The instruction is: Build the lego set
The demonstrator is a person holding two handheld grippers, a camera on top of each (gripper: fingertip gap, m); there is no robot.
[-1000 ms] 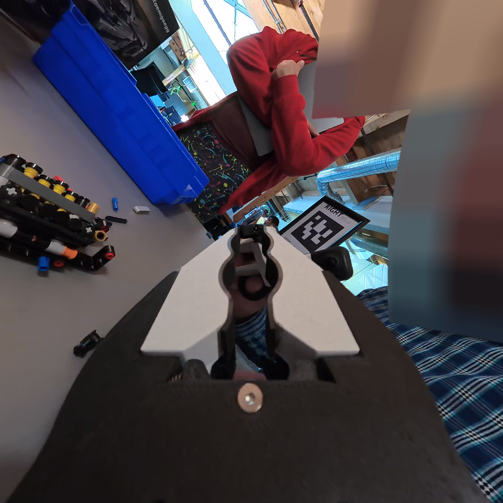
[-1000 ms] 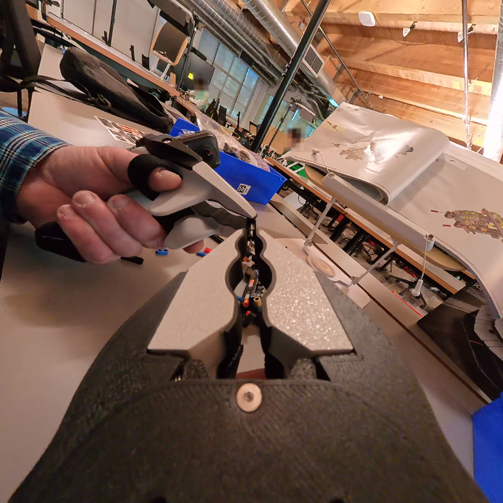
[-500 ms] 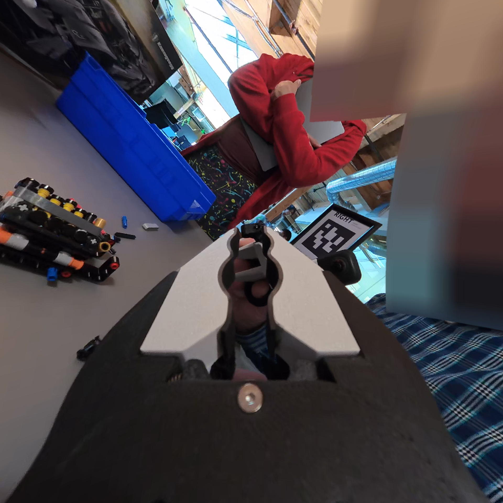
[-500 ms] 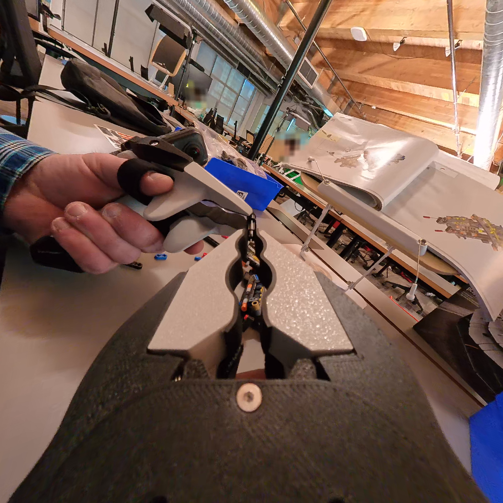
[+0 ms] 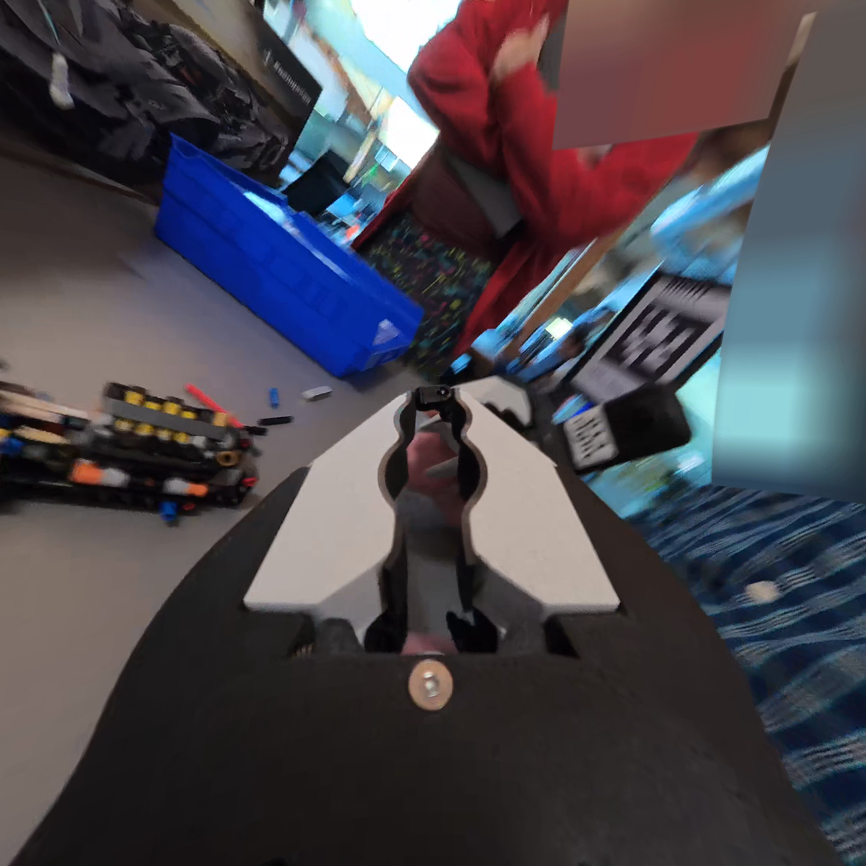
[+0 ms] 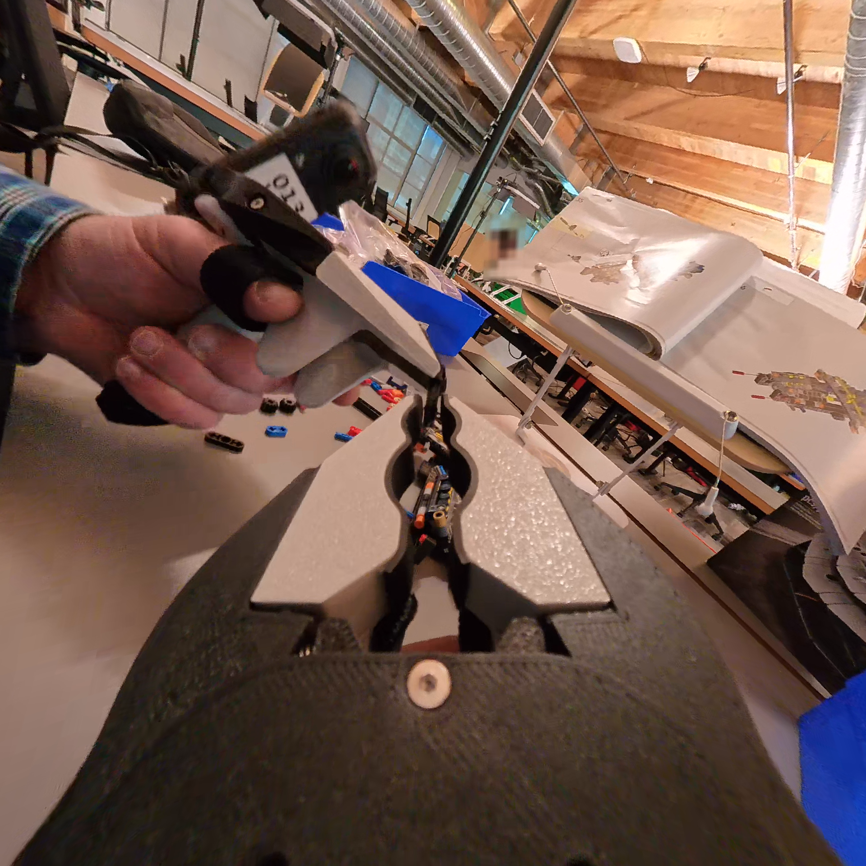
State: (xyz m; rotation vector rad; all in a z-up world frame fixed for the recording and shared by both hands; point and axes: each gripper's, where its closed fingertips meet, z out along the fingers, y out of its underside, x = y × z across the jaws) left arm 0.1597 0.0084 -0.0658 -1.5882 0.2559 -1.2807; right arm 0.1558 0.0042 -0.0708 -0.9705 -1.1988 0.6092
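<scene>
In the left wrist view my left gripper (image 5: 433,398) is shut on a small black lego piece (image 5: 433,392) at its fingertips. In the right wrist view my right gripper (image 6: 433,403) is shut on a thin black piece (image 6: 433,391) that sticks up from its tips. The left gripper (image 6: 433,370), held by a hand (image 6: 140,304), touches tip to tip with it above the table. The long black lego assembly (image 5: 136,450) with yellow and orange parts lies on the table to the left. It also shows through the right gripper's gap (image 6: 433,501). The left wrist view is blurred.
A blue bin (image 5: 281,276) stands behind the assembly and shows in the right wrist view (image 6: 421,304). Loose pieces lie on the table: a black beam (image 6: 224,440), a blue piece (image 6: 276,430), a red rod (image 5: 206,398). An open instruction book (image 6: 656,281) rests on a stand at right. A person in red (image 5: 506,140) stands beyond. Left and right tips are no more than a few centimetres apart.
The left gripper has tilted and swung, so its camera end now points up in the right wrist view. Its tip stays at the right gripper's tip. Both remain shut.
</scene>
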